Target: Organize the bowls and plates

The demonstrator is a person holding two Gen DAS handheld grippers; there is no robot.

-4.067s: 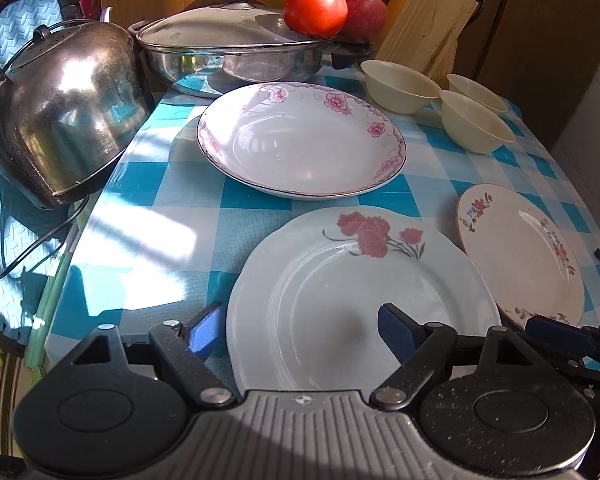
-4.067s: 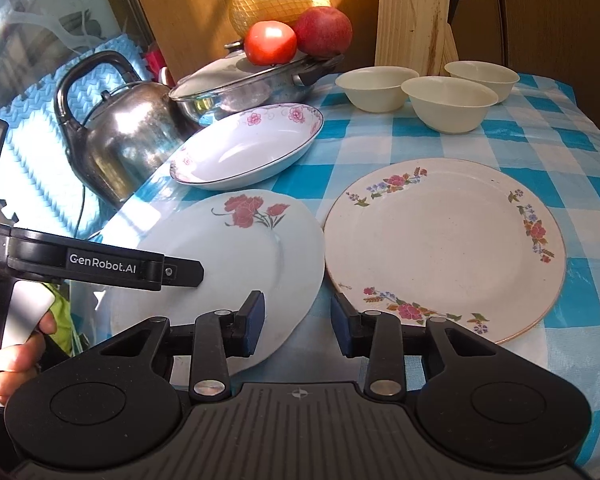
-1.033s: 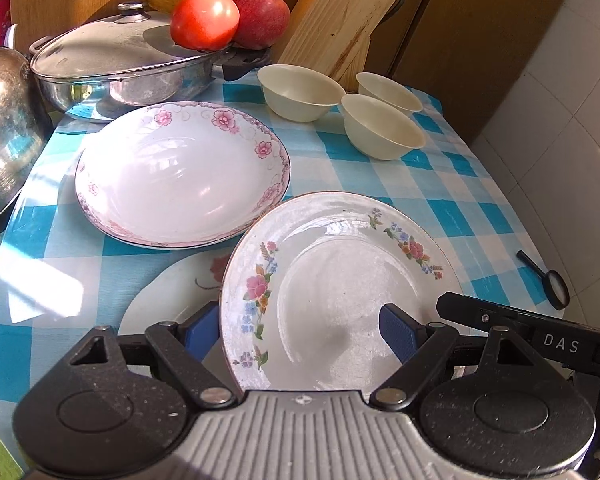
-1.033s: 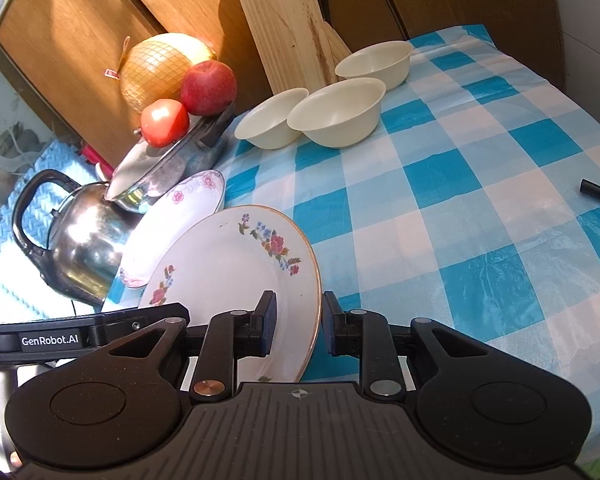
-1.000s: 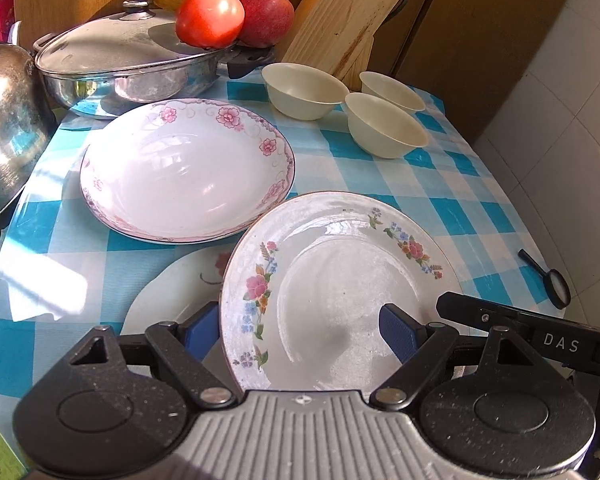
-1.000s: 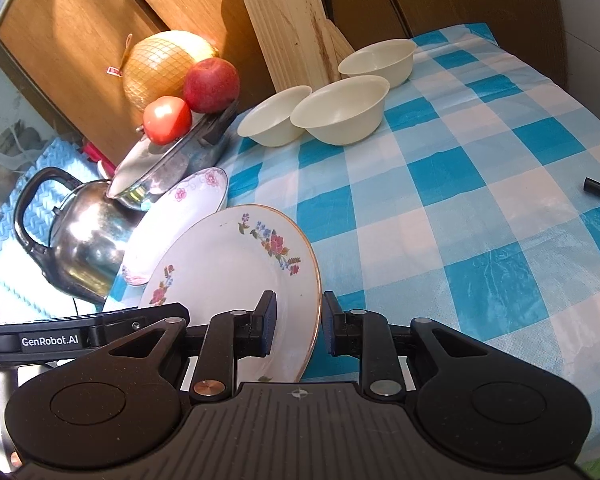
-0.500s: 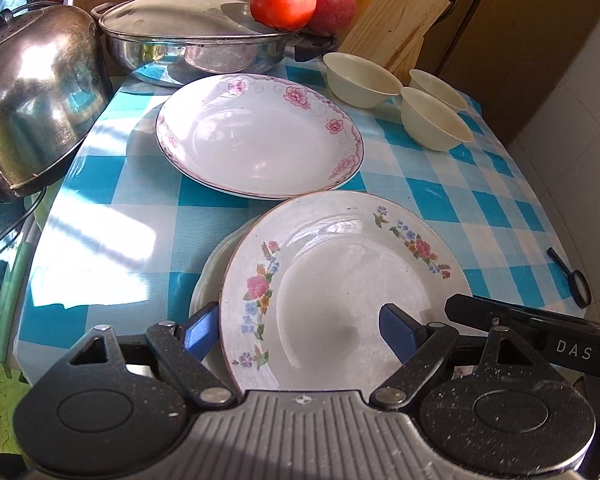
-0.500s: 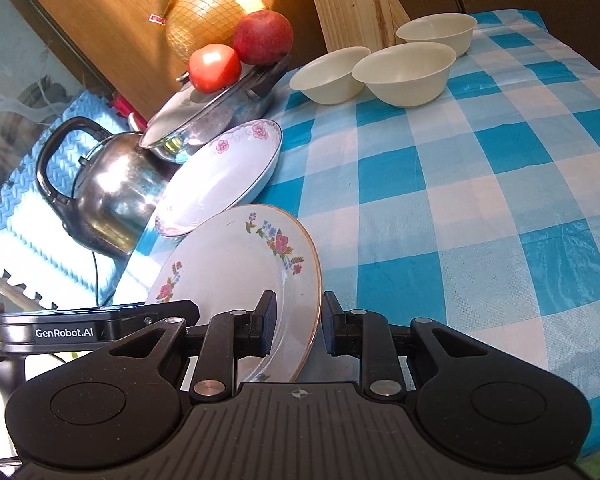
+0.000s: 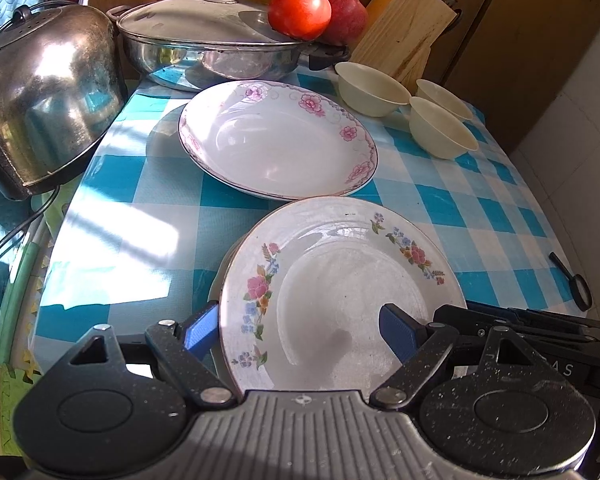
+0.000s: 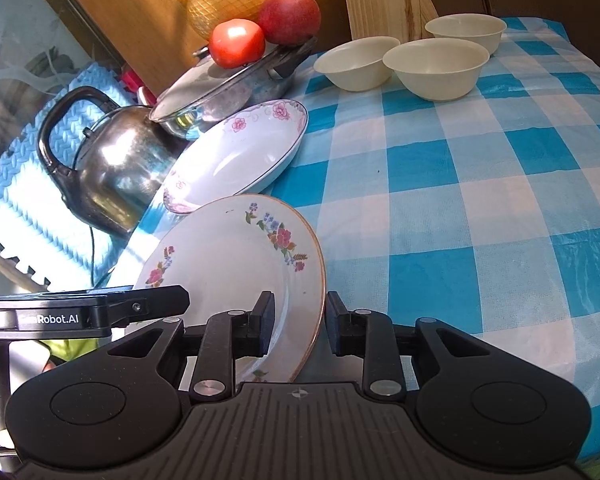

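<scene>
A flowered plate with a gold rim [image 9: 340,280] lies on top of a white plate, whose edge [image 9: 216,280] shows at its left. My right gripper [image 10: 298,326] straddles the flowered plate's [image 10: 236,272] near rim, and small gaps show between its pads and the rim. My left gripper [image 9: 300,326] is open, with the plate between its blue fingertips [image 9: 200,326]. A deep pink-flowered dish [image 9: 278,140] sits behind it and also shows in the right wrist view [image 10: 236,152]. Three cream bowls [image 9: 442,128] stand at the back right, and the right wrist view shows them too [image 10: 432,64].
A steel kettle [image 9: 40,96] with a cord stands at the left. A lidded pan [image 9: 216,48] carries a tomato [image 9: 300,12] and an apple. A knife block [image 9: 404,32] stands behind the bowls. A small black tool [image 9: 576,280] lies at the right table edge.
The flowered plate has been carried left from its own spot and now sits over the white plate. My right gripper's jaws have spread slightly since half a second ago.
</scene>
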